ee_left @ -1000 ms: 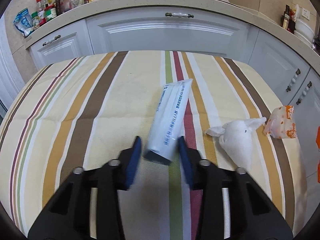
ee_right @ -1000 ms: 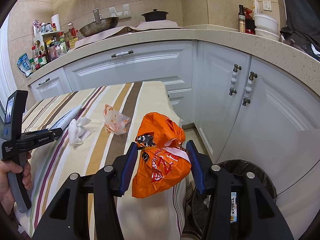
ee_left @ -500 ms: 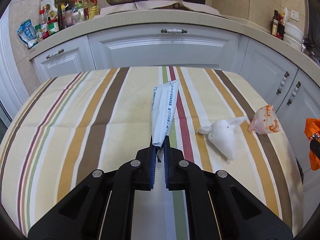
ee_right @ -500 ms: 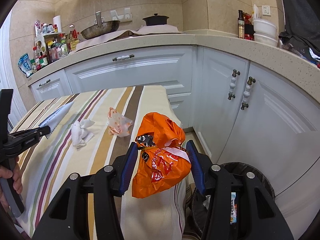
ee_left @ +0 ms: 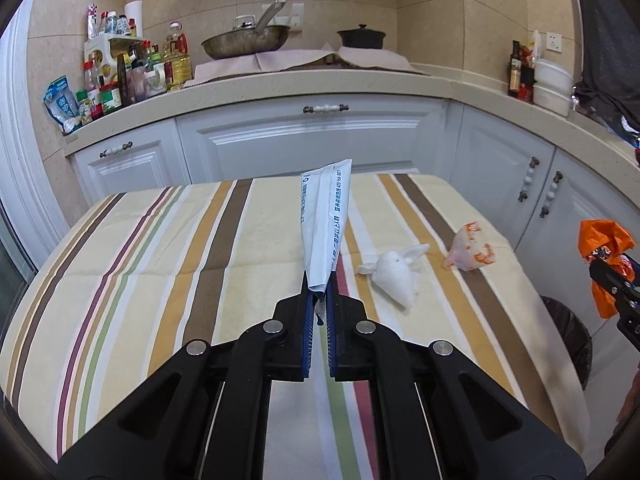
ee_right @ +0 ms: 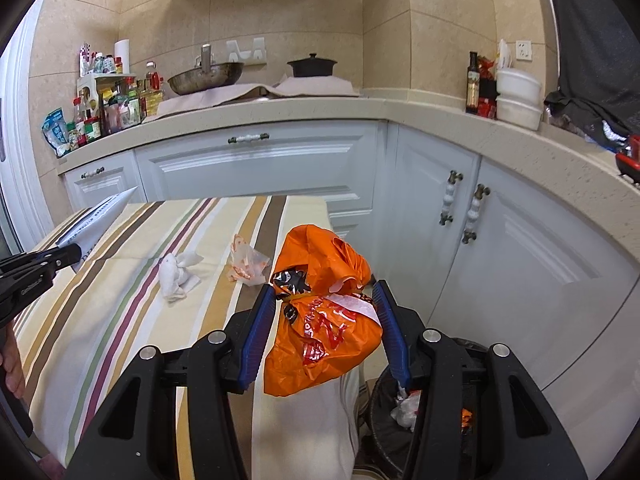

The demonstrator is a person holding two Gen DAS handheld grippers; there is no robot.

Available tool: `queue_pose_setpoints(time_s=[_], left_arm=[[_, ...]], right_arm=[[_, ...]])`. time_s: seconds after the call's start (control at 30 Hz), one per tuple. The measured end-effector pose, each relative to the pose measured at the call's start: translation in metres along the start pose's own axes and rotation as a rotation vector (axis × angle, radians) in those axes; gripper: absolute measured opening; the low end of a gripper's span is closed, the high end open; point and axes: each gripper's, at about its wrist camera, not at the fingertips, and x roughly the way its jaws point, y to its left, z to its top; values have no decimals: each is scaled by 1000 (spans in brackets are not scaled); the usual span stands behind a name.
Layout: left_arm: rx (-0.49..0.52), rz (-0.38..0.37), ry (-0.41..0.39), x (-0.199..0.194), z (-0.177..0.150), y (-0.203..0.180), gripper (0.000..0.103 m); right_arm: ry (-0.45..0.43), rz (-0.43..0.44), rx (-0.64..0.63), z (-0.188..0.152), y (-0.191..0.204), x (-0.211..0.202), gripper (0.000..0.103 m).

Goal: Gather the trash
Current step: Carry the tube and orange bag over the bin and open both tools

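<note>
Mid-collection in the kitchen: my left gripper (ee_left: 319,312) is pinched tight on the tail of a flattened white tube (ee_left: 326,222), held clear above the striped tablecloth (ee_left: 160,264), while my right gripper (ee_right: 326,332) clamps an orange plastic bag (ee_right: 320,320) just off the table's edge, above the black bin (ee_right: 404,412). A crumpled tissue (ee_left: 394,272) and a small orange-printed wrapper (ee_left: 470,250) lie on the cloth. Next, I judge, both loads go across to the bin for release.
</note>
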Motion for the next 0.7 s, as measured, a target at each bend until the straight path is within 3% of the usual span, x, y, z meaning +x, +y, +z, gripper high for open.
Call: queue_pose_setpoints(time_s=[0.27, 0.7], left_arm=[[37, -85, -77, -36, -1, -27, 6], [186, -357, -111, -57, -13, -120, 5]], right_arm=[[-62, -66, 22, -1, -16, -33, 50], [-80, -235, 91, -26, -67, -78, 50]])
